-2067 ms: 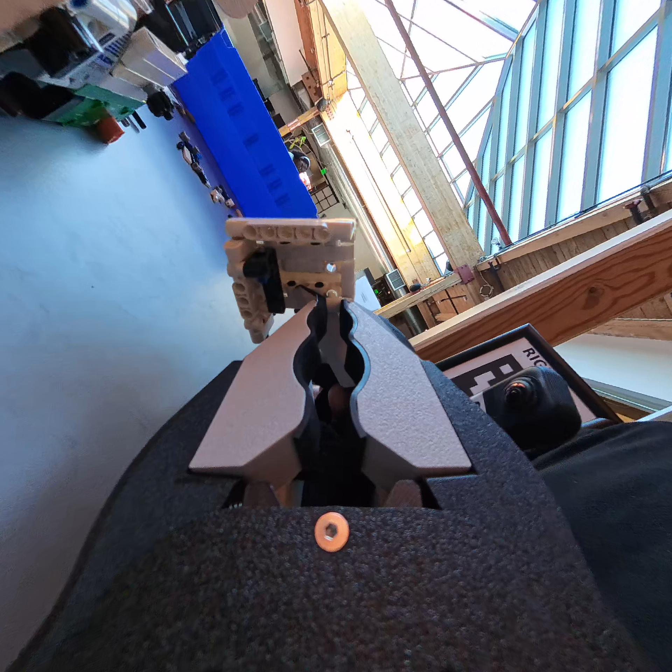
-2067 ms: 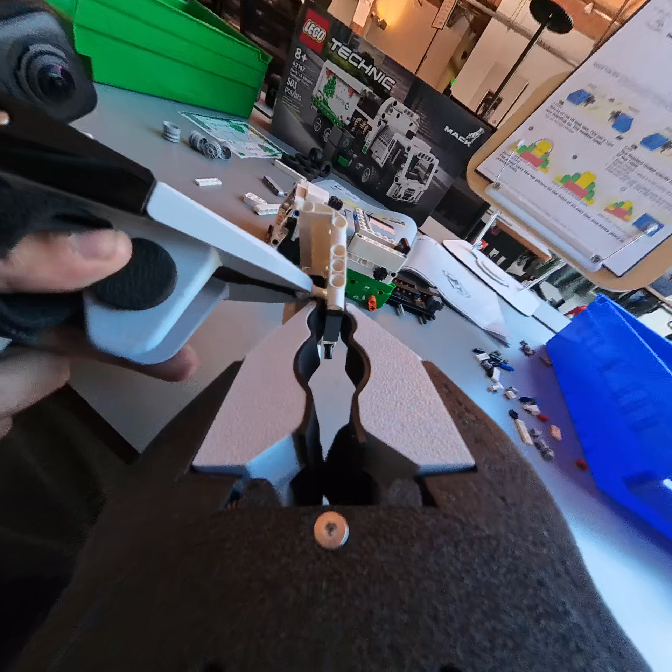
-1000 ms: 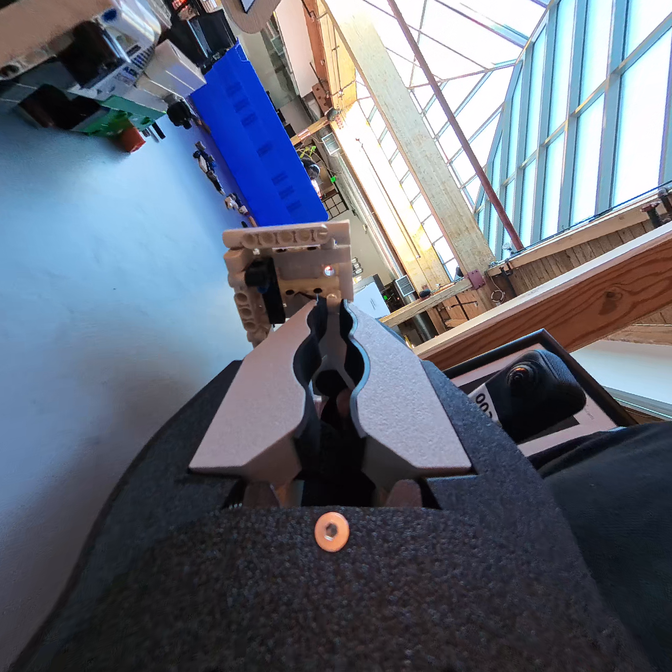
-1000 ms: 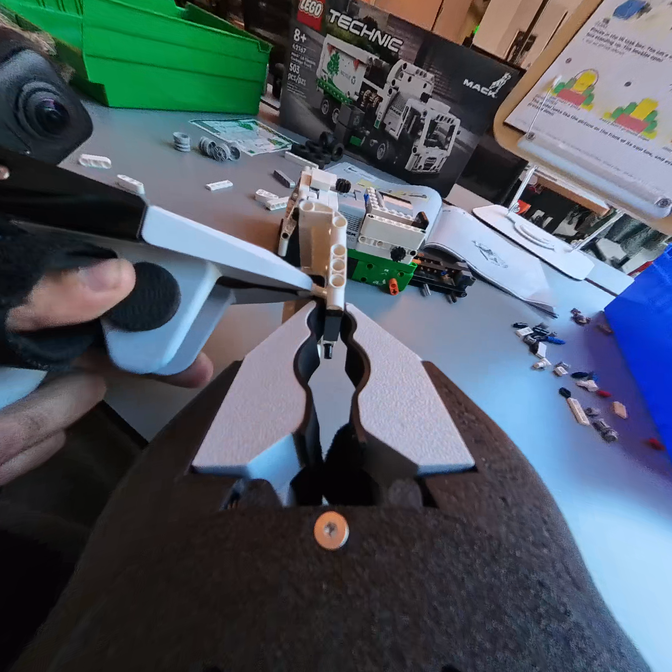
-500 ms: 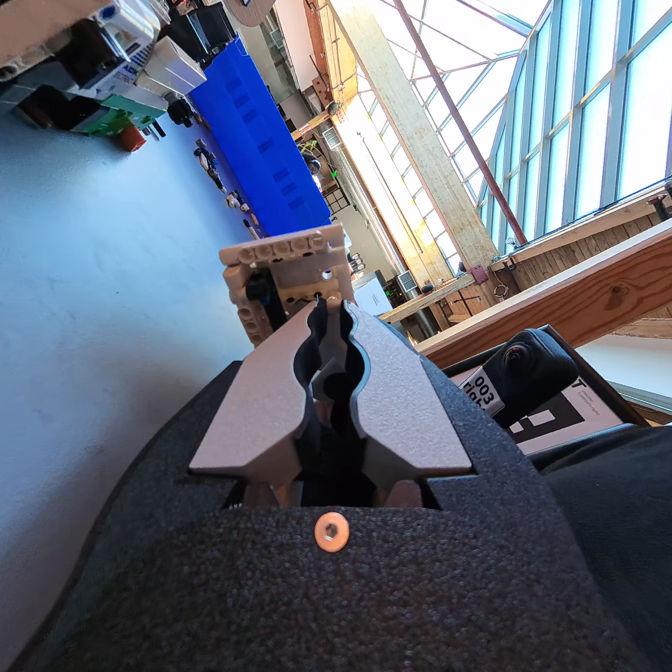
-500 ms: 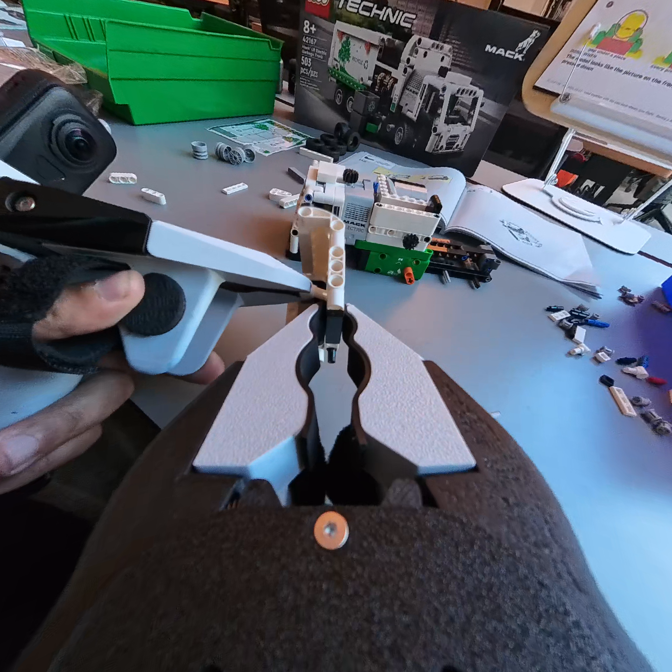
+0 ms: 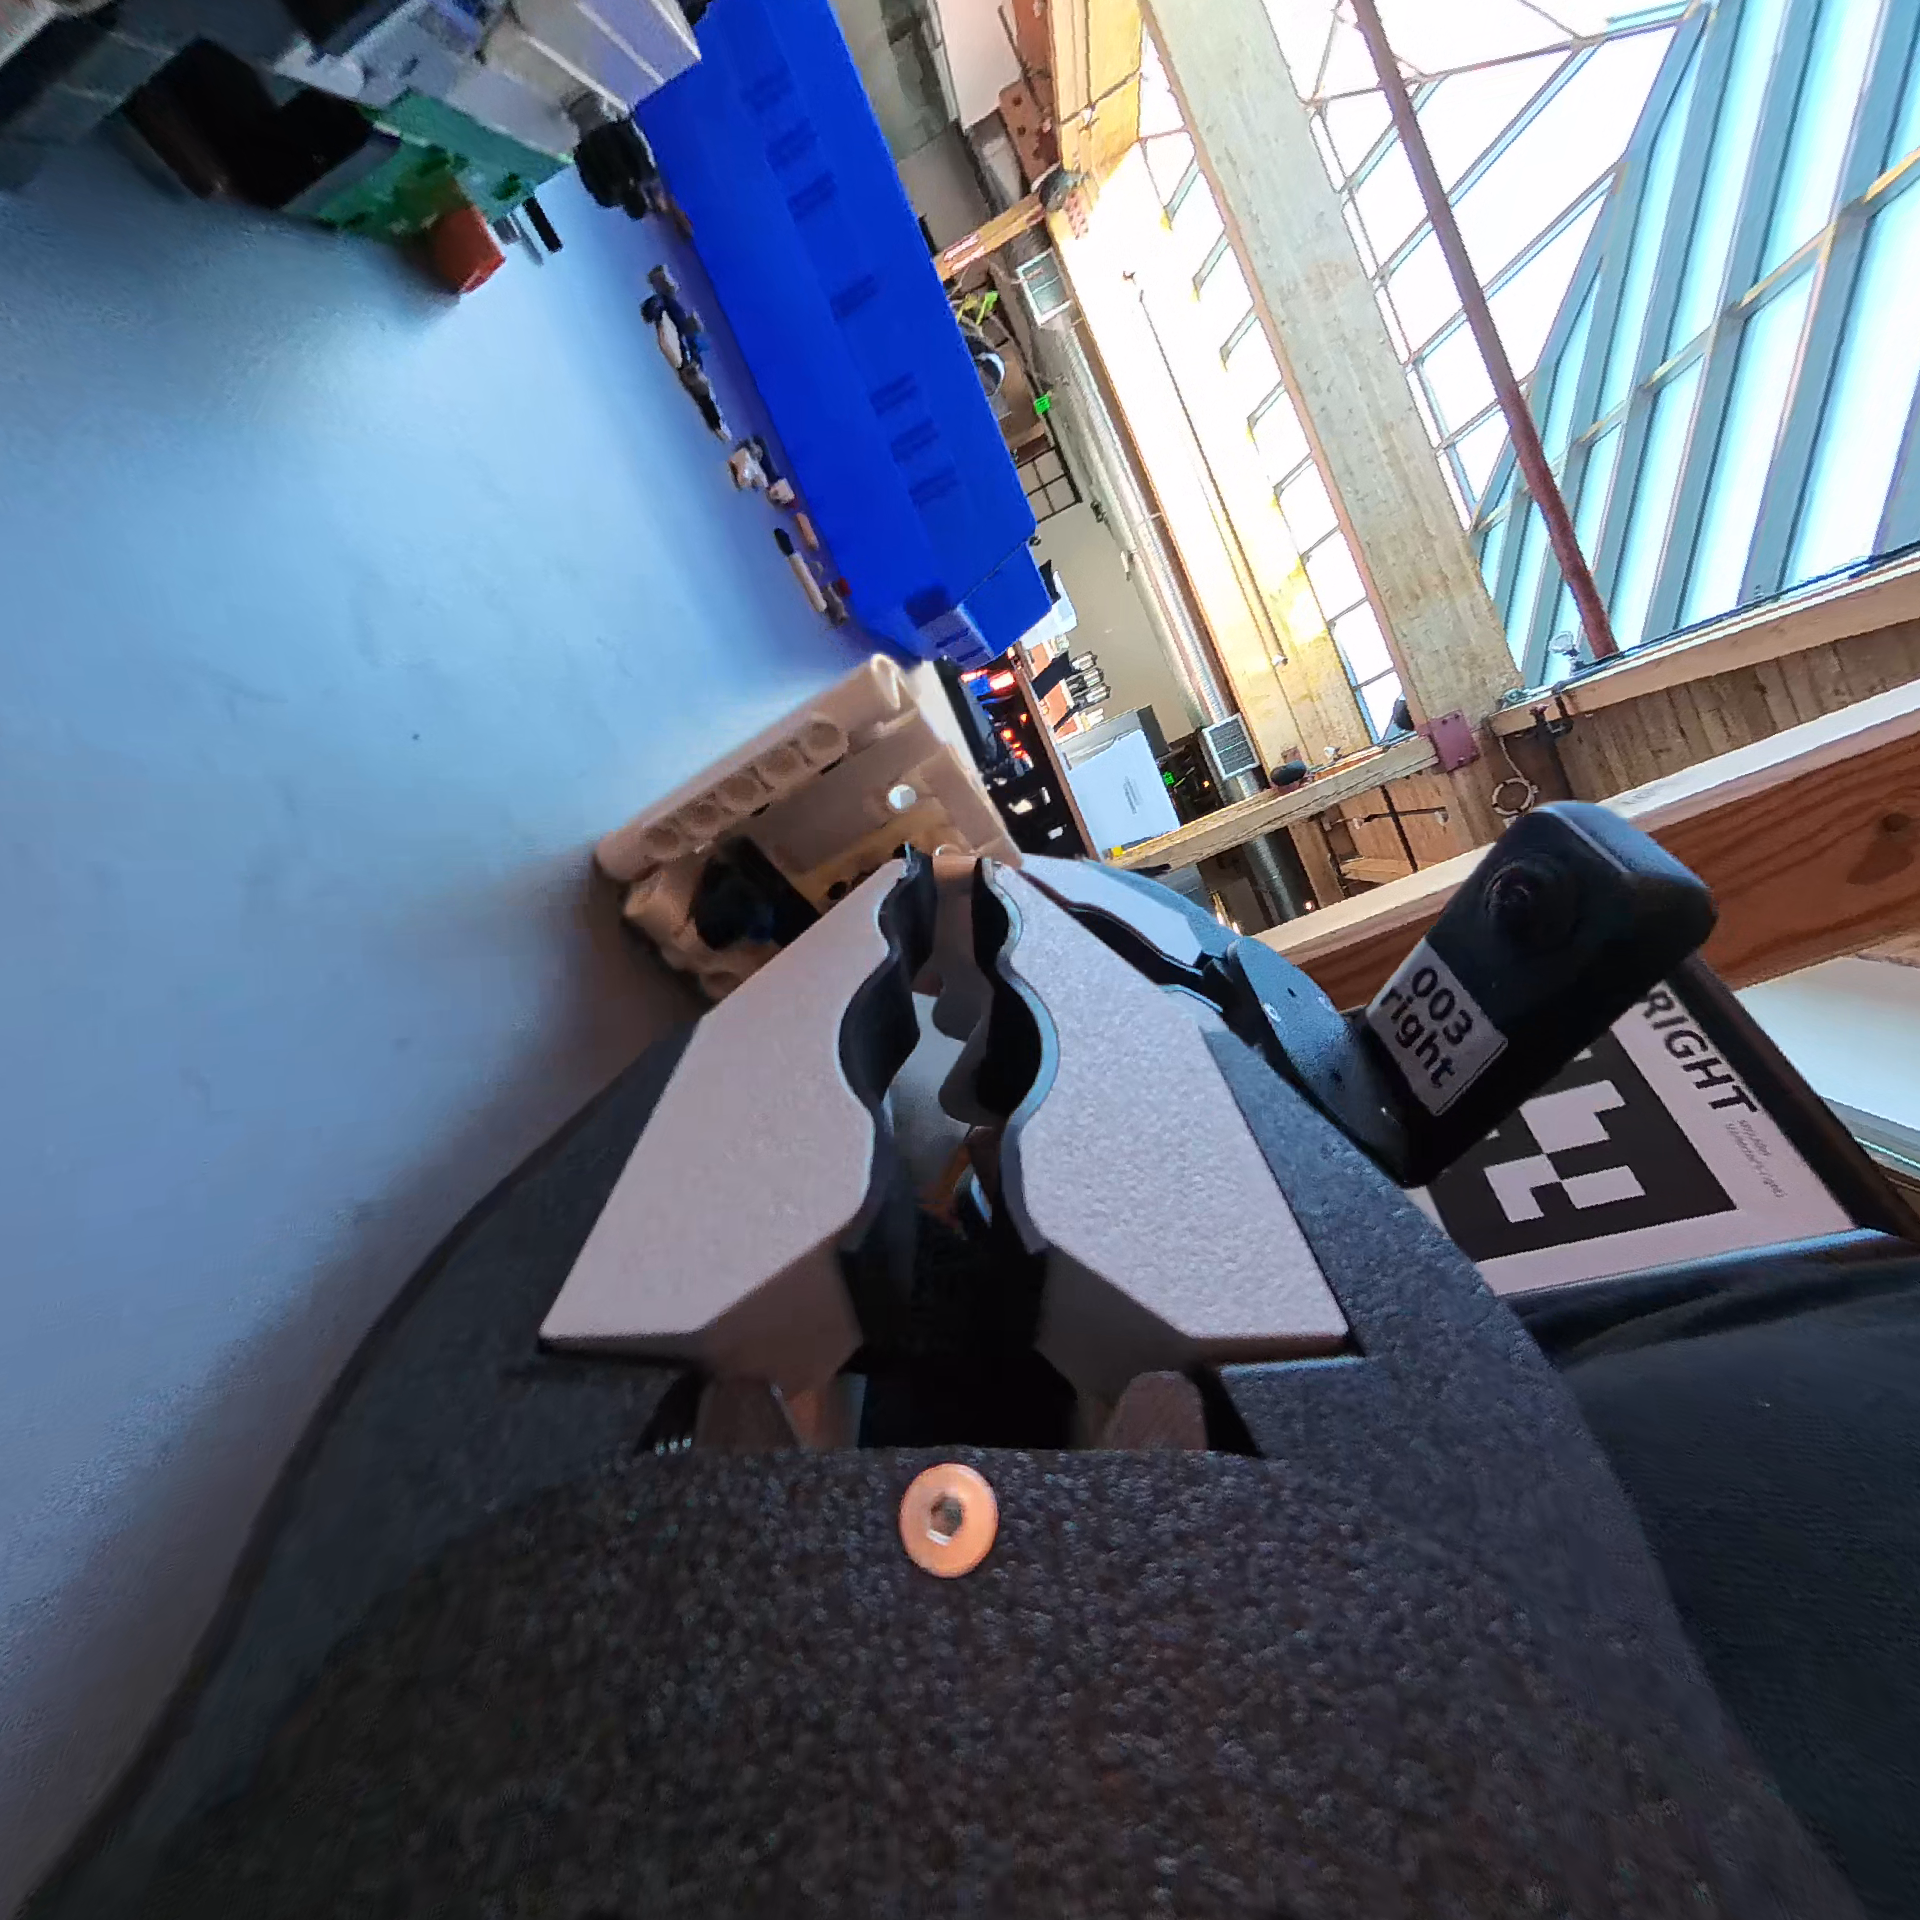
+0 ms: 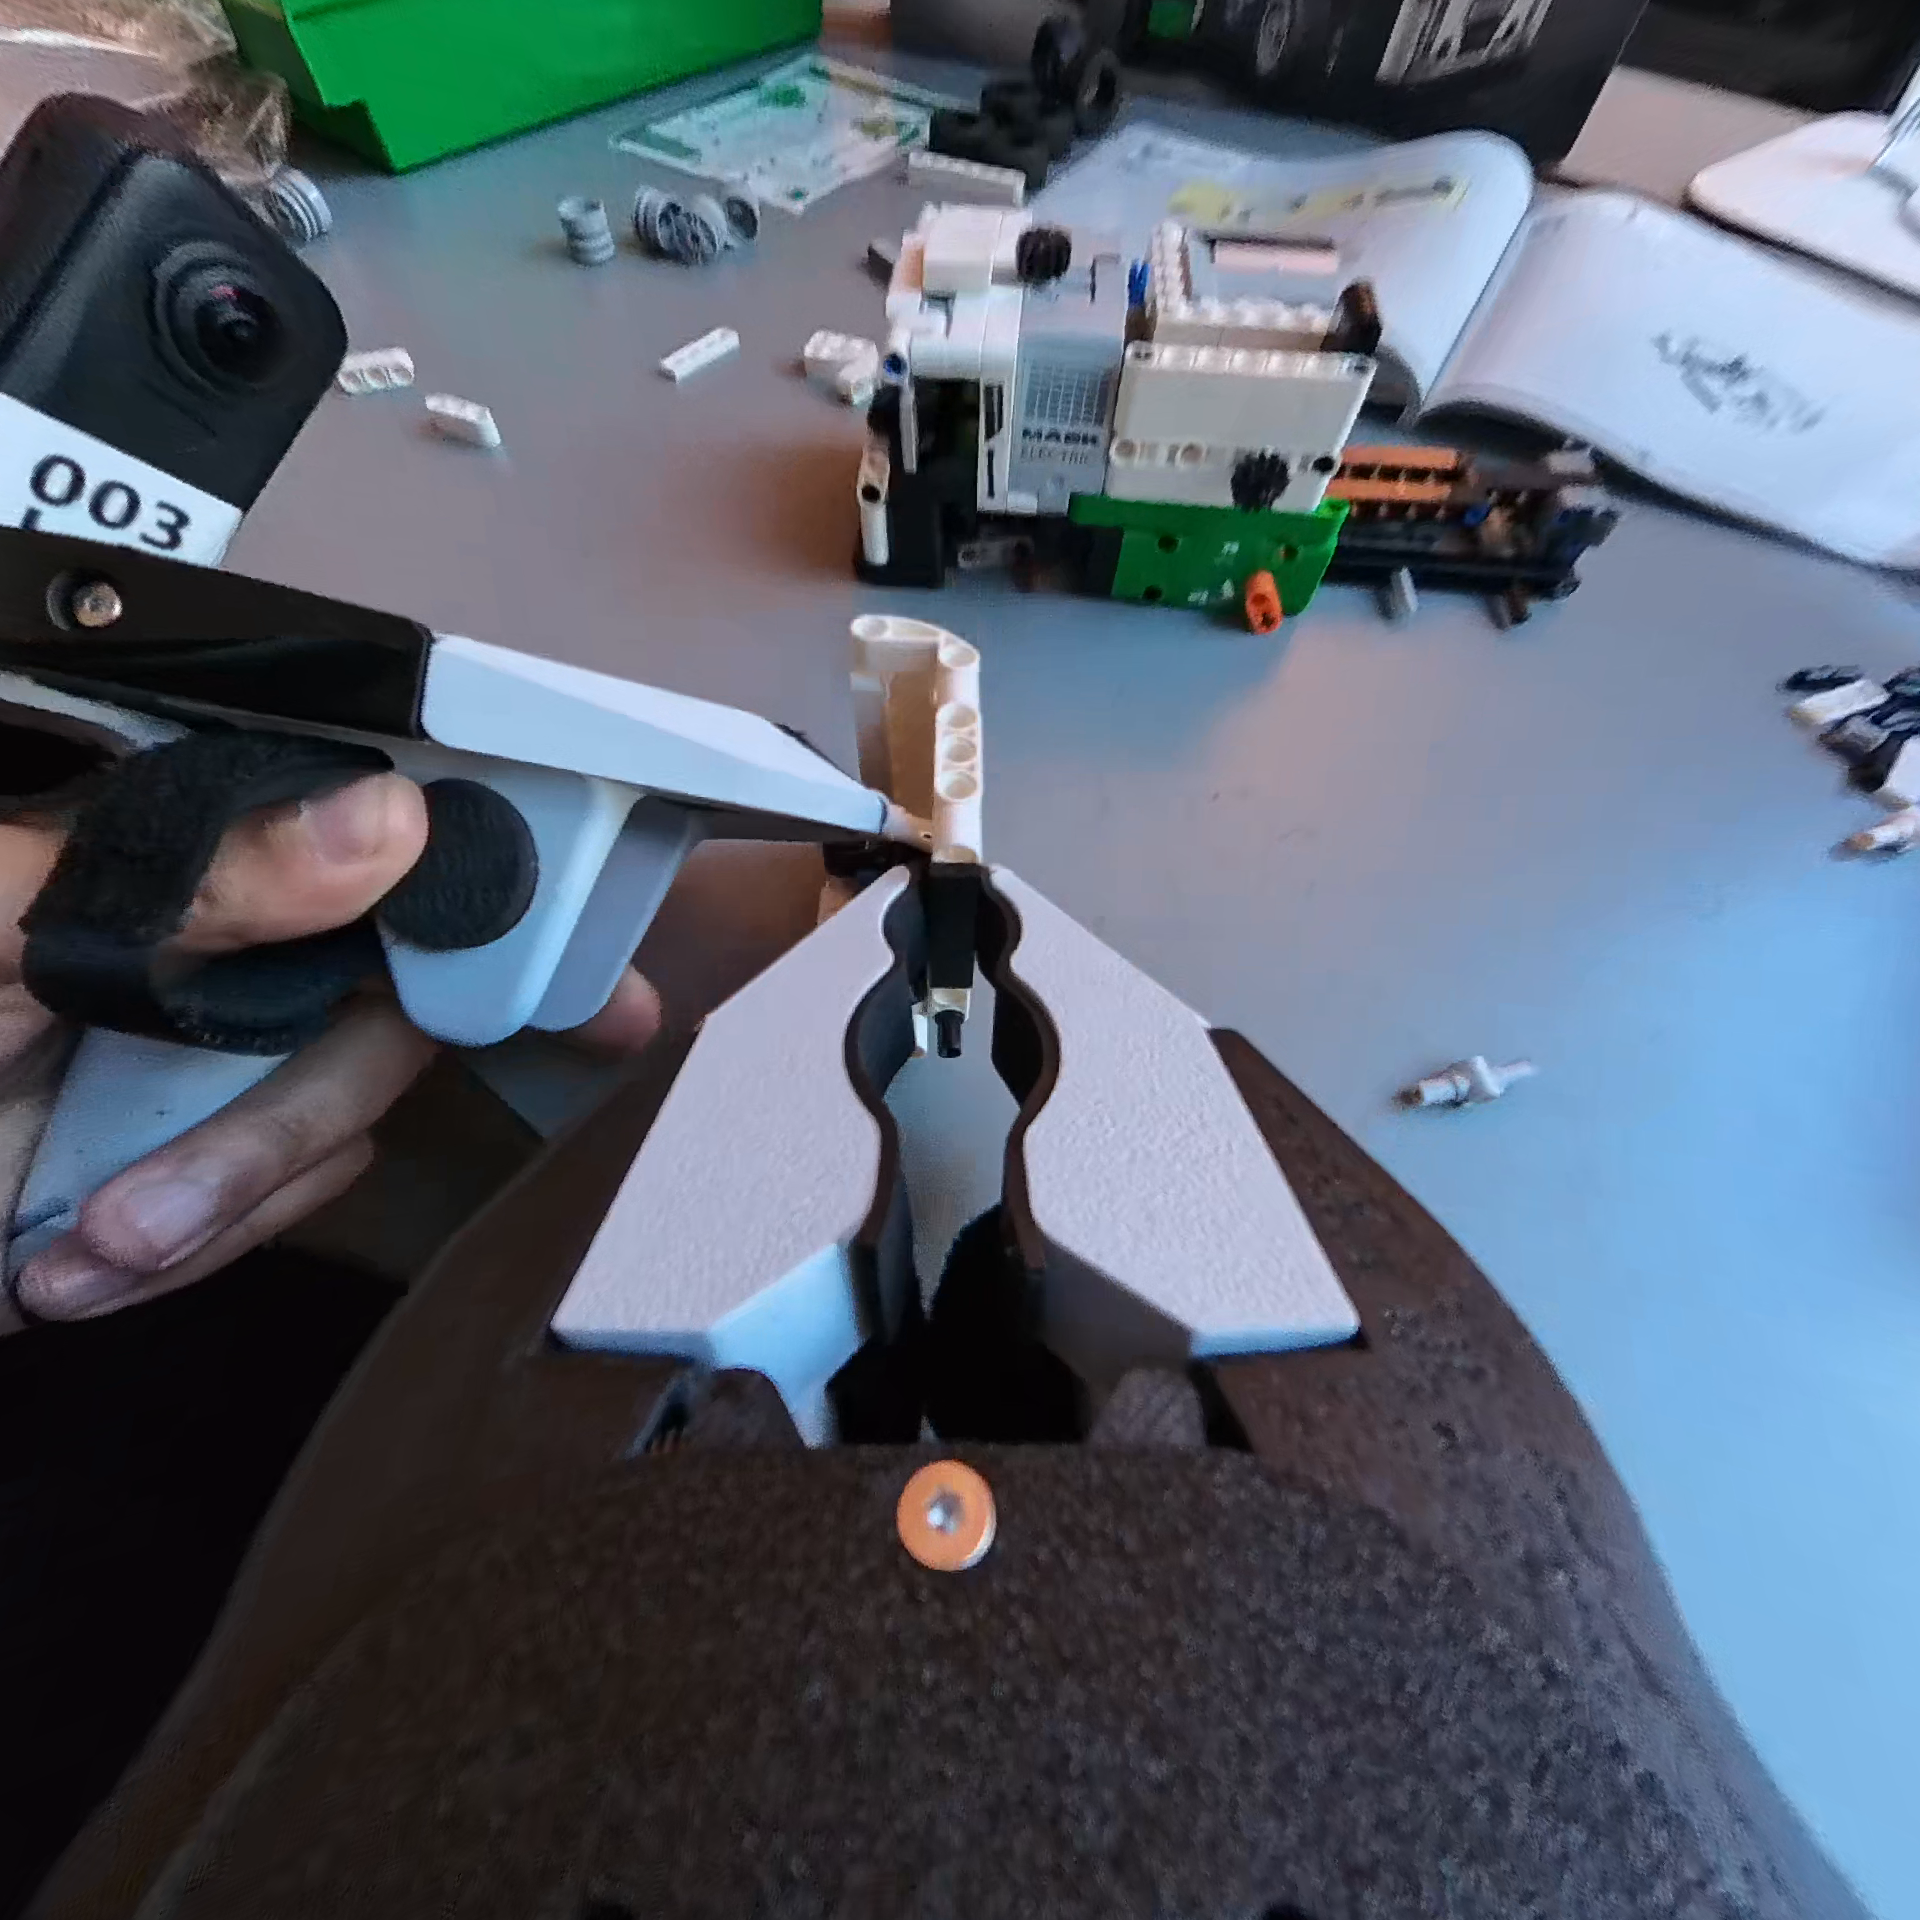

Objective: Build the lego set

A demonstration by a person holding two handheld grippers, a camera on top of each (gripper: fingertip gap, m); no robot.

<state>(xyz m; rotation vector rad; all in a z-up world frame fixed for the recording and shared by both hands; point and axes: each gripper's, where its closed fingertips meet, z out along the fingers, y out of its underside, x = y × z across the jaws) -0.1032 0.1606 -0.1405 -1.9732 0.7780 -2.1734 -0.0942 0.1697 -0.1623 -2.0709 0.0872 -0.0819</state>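
A small white lego sub-assembly (image 8: 920, 732) with a black part (image 8: 951, 935) is held between both grippers above the grey table (image 8: 1351, 831). My right gripper (image 8: 948, 883) is shut on the black part at its near end. My left gripper (image 8: 878, 821) comes in from the left, held by a hand, and pinches the same sub-assembly from the side. In the left wrist view my left gripper (image 7: 948, 873) is shut on the sub-assembly (image 7: 790, 821), with the right gripper's camera (image 7: 1538, 966) close on the right. The partly built white and green truck (image 8: 1122, 416) stands behind.
An open instruction booklet (image 8: 1610, 312) lies behind the truck. A green bin (image 8: 499, 52) is at the back left and a blue bin (image 7: 862, 364) at the right. Loose white pieces (image 8: 457, 416), grey wheels (image 8: 675, 218) and a small pin (image 8: 1465, 1086) lie on the table. My two grippers' fingertips are within a few centimetres of each other.
Both grippers have moved down toward the table with the sub-assembly still held between them. The right gripper's camera now shows nearer in the left wrist view.
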